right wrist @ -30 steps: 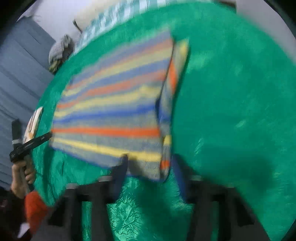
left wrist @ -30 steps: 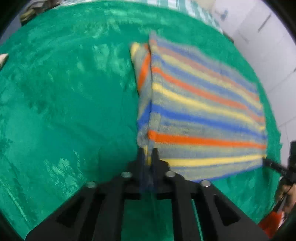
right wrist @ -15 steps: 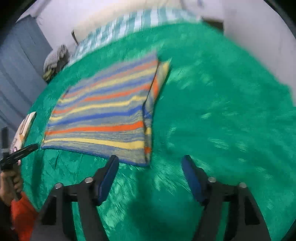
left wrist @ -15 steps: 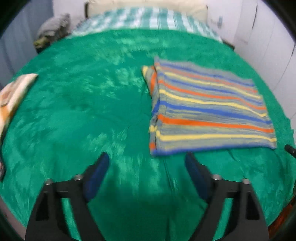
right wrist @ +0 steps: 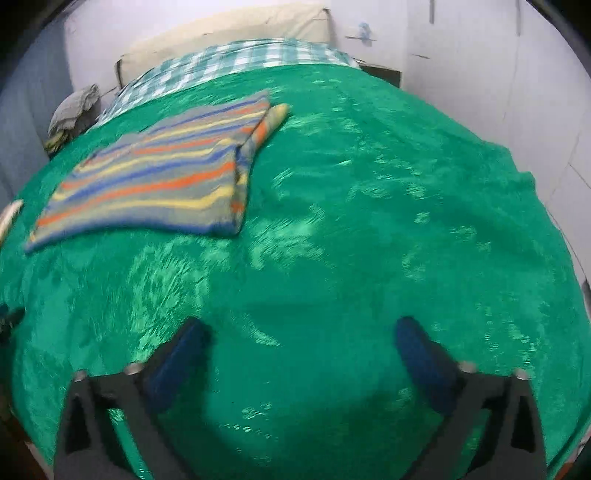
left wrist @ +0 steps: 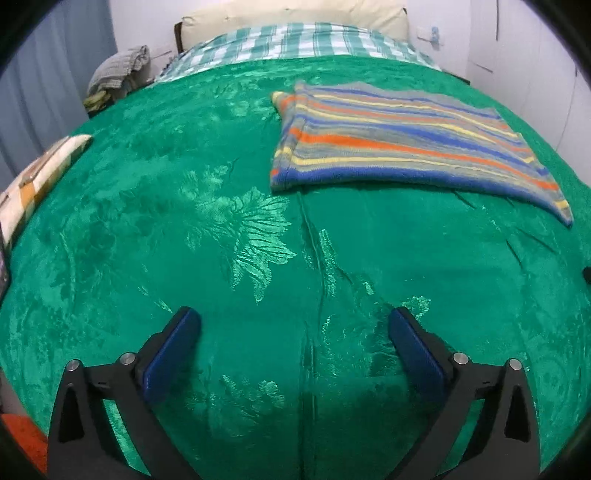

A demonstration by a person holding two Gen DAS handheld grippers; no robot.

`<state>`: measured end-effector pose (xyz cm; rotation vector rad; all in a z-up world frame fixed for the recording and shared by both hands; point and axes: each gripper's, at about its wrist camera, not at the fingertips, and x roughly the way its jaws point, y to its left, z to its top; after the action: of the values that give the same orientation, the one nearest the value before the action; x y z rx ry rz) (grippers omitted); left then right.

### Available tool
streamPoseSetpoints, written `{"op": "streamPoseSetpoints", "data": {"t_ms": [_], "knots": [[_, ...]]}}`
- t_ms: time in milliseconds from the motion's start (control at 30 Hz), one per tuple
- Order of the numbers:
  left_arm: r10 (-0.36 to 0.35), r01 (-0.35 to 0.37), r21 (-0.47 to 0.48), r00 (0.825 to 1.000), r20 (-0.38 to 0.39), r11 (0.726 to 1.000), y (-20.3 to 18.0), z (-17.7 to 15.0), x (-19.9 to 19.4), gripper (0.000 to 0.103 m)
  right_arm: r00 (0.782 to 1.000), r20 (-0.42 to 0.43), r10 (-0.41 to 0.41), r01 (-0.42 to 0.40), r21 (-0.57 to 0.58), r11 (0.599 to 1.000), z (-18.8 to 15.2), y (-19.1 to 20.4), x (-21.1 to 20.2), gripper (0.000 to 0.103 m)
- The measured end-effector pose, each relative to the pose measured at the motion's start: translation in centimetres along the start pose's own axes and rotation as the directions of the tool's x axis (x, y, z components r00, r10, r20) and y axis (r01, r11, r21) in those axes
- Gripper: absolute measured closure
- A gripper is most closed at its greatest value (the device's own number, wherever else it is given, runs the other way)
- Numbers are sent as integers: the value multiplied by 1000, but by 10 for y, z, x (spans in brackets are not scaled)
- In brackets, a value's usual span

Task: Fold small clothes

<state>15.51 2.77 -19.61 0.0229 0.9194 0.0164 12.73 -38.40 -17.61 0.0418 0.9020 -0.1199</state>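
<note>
A folded striped knit garment (left wrist: pixel 399 144), with blue, orange, yellow and grey bands, lies flat on the green bedspread (left wrist: pixel 229 236). In the left wrist view it is ahead and to the right; in the right wrist view the garment (right wrist: pixel 155 177) is ahead and to the left. My left gripper (left wrist: pixel 293 325) is open and empty, well back from the garment over bare bedspread. My right gripper (right wrist: pixel 299 336) is also open and empty, well back from it.
A checked sheet (left wrist: pixel 295 40) and cream pillow (left wrist: pixel 295 13) lie at the bed's head. A grey cloth pile (left wrist: pixel 118 72) sits at the far left. A patterned cushion (left wrist: pixel 37 177) lies at the left edge. White walls stand to the right.
Both grippers let go of the garment's near edge, opened wide and pulled back. The garment now lies flat and farther away.
</note>
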Motion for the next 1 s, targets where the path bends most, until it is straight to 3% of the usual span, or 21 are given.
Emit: {"op": "streamPoseSetpoints", "data": {"t_ms": [333, 1000], "knots": [[20, -20, 4, 999, 50, 1000, -6, -9, -1, 1, 997, 67, 26, -27, 16, 999, -11, -5, -1, 0], [32, -33, 5, 996, 80, 999, -9, -13, -2, 1, 996, 78, 37, -39, 22, 999, -13, -7, -2, 0]]}}
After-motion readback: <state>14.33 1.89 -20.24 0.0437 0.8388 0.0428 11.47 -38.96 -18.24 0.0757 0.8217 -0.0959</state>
